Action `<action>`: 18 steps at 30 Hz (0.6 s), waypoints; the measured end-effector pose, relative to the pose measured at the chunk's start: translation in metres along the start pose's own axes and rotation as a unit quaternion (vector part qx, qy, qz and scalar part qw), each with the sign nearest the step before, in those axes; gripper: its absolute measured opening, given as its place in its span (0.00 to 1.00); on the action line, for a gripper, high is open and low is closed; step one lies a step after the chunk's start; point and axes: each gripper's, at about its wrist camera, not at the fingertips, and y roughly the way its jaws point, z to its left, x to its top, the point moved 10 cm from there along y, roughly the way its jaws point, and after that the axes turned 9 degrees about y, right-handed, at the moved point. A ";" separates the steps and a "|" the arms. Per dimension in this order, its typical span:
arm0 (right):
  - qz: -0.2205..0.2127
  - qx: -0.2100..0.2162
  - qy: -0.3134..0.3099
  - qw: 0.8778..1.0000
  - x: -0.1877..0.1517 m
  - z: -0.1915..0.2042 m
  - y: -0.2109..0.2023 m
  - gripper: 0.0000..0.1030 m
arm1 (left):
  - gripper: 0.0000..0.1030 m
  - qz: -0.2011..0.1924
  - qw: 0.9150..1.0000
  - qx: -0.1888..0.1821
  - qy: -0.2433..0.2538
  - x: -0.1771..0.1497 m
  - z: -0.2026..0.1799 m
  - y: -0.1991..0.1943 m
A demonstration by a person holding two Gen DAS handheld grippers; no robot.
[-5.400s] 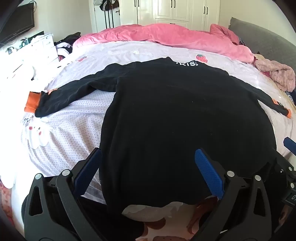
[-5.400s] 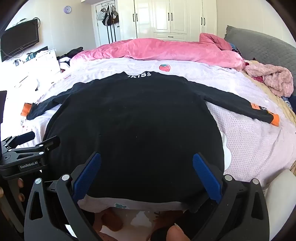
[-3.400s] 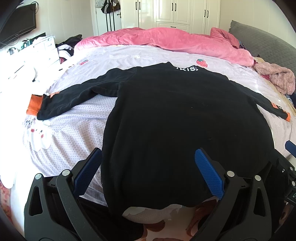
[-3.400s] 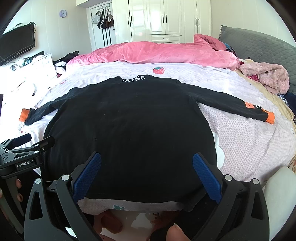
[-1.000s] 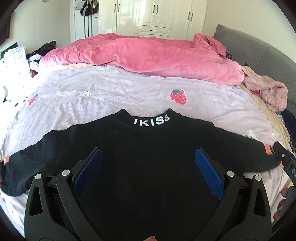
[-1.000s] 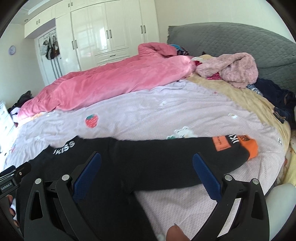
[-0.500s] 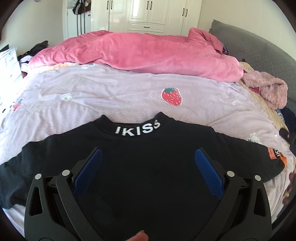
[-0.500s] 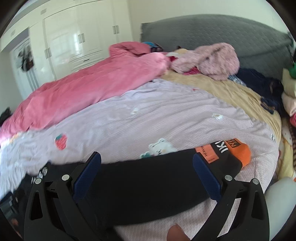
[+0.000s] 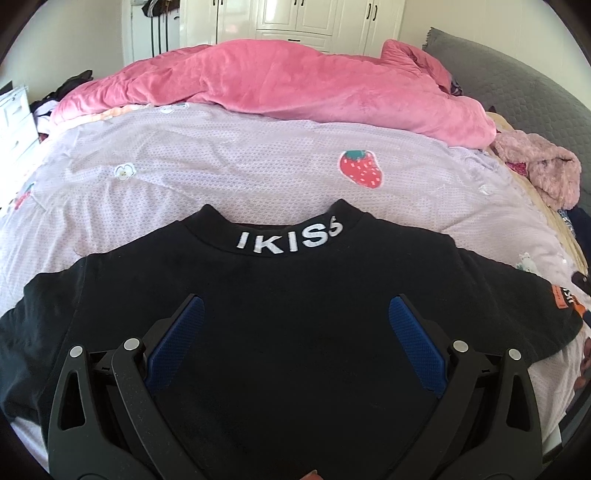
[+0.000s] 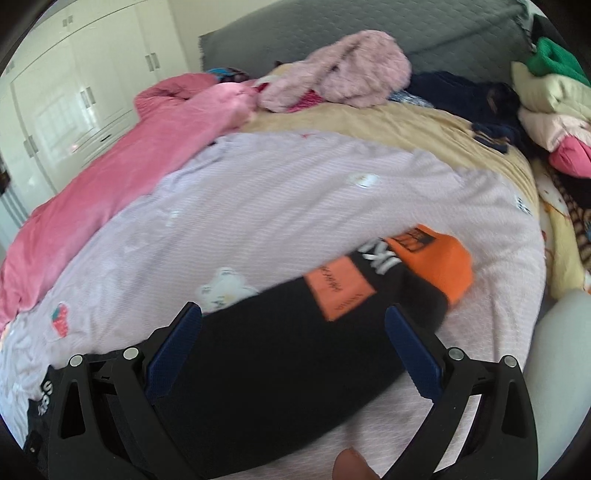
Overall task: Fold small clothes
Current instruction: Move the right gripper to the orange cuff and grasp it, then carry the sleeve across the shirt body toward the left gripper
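Observation:
A black long-sleeved top (image 9: pixel 288 295) lies flat on the lilac bedspread (image 9: pixel 240 170), its collar lettered IKISS (image 9: pixel 291 238) facing away from me. My left gripper (image 9: pixel 295 314) hovers open over the chest below the collar, nothing between its blue pads (image 9: pixel 173 339). In the right wrist view the top's right sleeve (image 10: pixel 295 339) stretches out, ending in an orange cuff (image 10: pixel 439 258) with an orange patch (image 10: pixel 338 288). My right gripper (image 10: pixel 293 325) stands open above that sleeve, just short of the cuff, gripping nothing. That view is motion-blurred.
A pink duvet (image 9: pixel 280 81) is bunched along the far side of the bed. A fluffy pink garment (image 10: pixel 347 70) and dark clothes (image 10: pixel 476 96) lie by the grey headboard (image 10: pixel 406 33). Folded clothes (image 10: pixel 554 107) are stacked at right. White wardrobes (image 9: pixel 310 18) stand behind.
Both grippers moved up from the hem. The left now sits nearer the collar; the right swung right along the sleeve toward the orange cuff. Both stayed open.

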 end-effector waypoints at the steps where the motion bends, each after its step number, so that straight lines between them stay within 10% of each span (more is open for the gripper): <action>1: 0.000 -0.004 0.009 1.000 0.000 -0.007 0.001 0.96 | 0.91 0.002 1.000 0.003 0.000 -0.001 0.002 0.002; 18: 0.034 -0.036 0.103 0.993 0.012 -0.060 0.057 0.96 | 0.91 0.023 0.999 0.025 -0.013 -0.018 0.029 0.015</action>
